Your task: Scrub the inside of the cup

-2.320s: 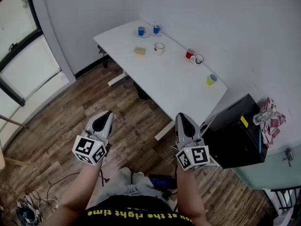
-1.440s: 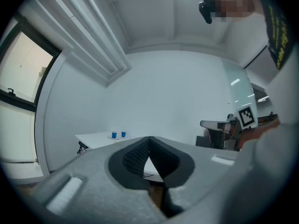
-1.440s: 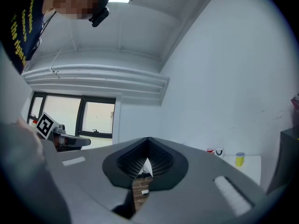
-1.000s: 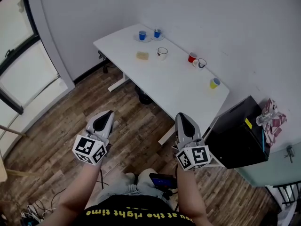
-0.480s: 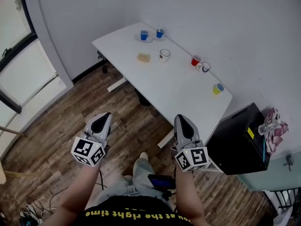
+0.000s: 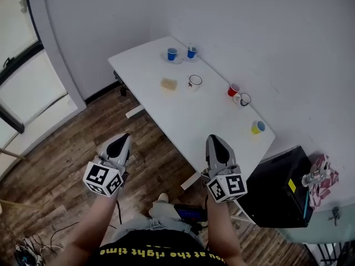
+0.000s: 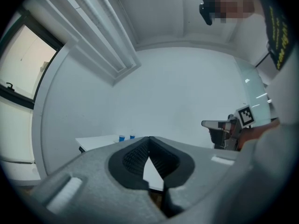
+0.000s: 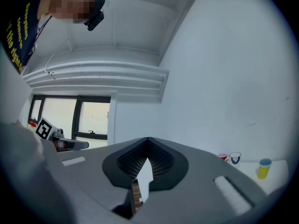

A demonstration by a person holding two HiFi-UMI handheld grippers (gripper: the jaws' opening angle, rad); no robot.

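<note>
Over on the white table (image 6: 186,115) nothing looks touched yet, so I'd call this basically zero progress. Cups sit in a loose line along the wall side: blue cups (image 6: 172,54) on saucers at the far end, a white mug (image 6: 194,81), a red cup (image 6: 233,90) right beside a dark-rimmed mug (image 6: 243,99), and a yellow cup (image 6: 258,127) nearest the person. A tan sponge (image 6: 168,83) lies near the white mug, not touching it, so my guess is that's the cup to scrub, but I can't say for sure.

The left gripper (image 6: 123,139) and right gripper (image 6: 215,141) are both held level over the wood floor, short of the table. Each has its jaws pressed together with nothing between them. Everything's left to do: reach the table, grab the sponge, steady the cup, scrub inside.
</note>
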